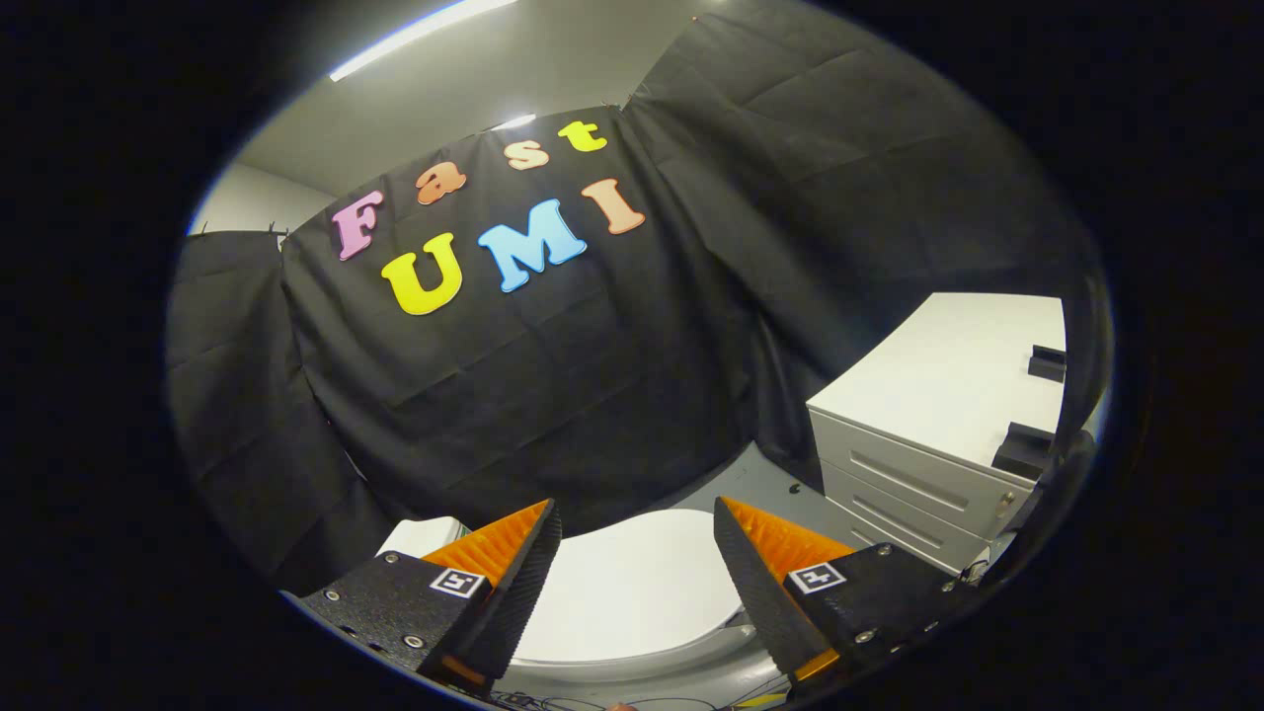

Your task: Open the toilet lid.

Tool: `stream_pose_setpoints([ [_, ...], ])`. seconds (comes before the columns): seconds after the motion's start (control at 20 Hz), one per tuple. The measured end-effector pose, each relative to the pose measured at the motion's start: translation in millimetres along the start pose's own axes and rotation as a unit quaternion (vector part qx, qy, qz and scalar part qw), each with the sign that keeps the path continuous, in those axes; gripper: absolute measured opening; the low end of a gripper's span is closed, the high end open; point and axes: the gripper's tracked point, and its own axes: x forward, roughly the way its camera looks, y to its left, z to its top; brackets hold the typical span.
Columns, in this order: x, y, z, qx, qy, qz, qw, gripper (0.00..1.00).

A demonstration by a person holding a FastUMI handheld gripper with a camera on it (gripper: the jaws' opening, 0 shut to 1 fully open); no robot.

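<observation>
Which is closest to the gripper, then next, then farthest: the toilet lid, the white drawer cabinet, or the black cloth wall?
From the open gripper:
1. Toilet lid, closed, seen between the fingers.
2. White drawer cabinet, off to the right, beyond the toilet.
3. Black cloth wall, behind the toilet.

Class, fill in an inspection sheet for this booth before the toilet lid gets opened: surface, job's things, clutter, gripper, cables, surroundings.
Surface: grey floor around the toilet.
Job's things: white toilet lid lying closed on its bowl, seen between and beyond the fingers; the tank stands behind it.
Clutter: two dark blocks on top of the white drawer cabinet.
Gripper: gripper open, fingers spread above the lid, touching nothing.
Cables: thin wires on the floor in front of the bowl.
Surroundings: black cloth wall, ceiling strip light.
</observation>
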Motion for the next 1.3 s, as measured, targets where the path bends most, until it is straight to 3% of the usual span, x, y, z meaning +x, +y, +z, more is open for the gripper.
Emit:
stream_pose_setpoints([
  [0.3,19,-26,-49,0.018,0.051,-0.013,0.998,0.96],
  [0.5,29,-64,-91,0.003,0.087,-0.053,0.995,0.95],
  [1.05,39,-114,-174,0.116,0.148,-0.078,0.979,0.95],
  [1.3,48,-129,-199,0.109,0.161,-0.081,0.977,0.93],
])
